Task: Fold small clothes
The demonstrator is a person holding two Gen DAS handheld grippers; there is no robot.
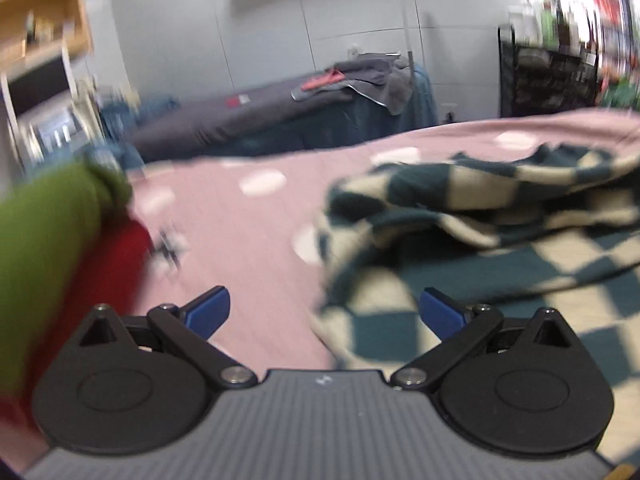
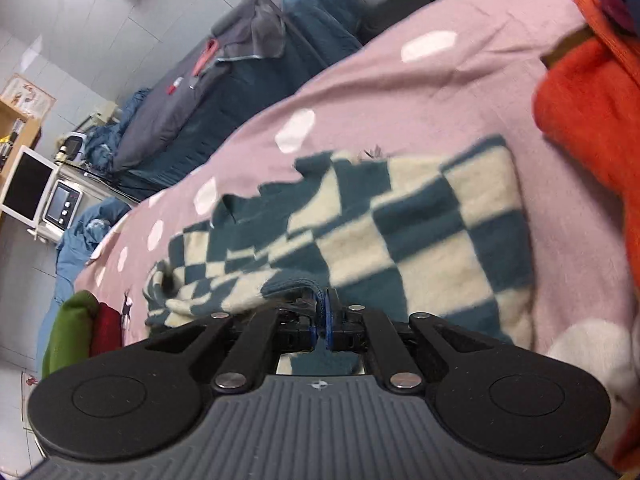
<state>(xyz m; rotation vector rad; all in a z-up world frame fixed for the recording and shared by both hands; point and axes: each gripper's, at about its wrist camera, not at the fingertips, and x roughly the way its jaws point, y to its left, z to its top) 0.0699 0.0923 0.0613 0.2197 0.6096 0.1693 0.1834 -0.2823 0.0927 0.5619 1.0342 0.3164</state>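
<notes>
Surface: you work on a pink spread with white dots — it fills the near ground in both views.
Sweater: the checked sweater lies on the spread, part flat, part rumpled at its left.
Right claw: your jaws are pinched tight on the sweater's teal edge.
Left claw: your jaws stand wide, nothing between them — the sweater lies just right of it.
Piles: green cloth and red cloth at left; orange cloth at right.
Room: far off, a grey-blue bed, white tiled wall, wooden shelf.
</notes>
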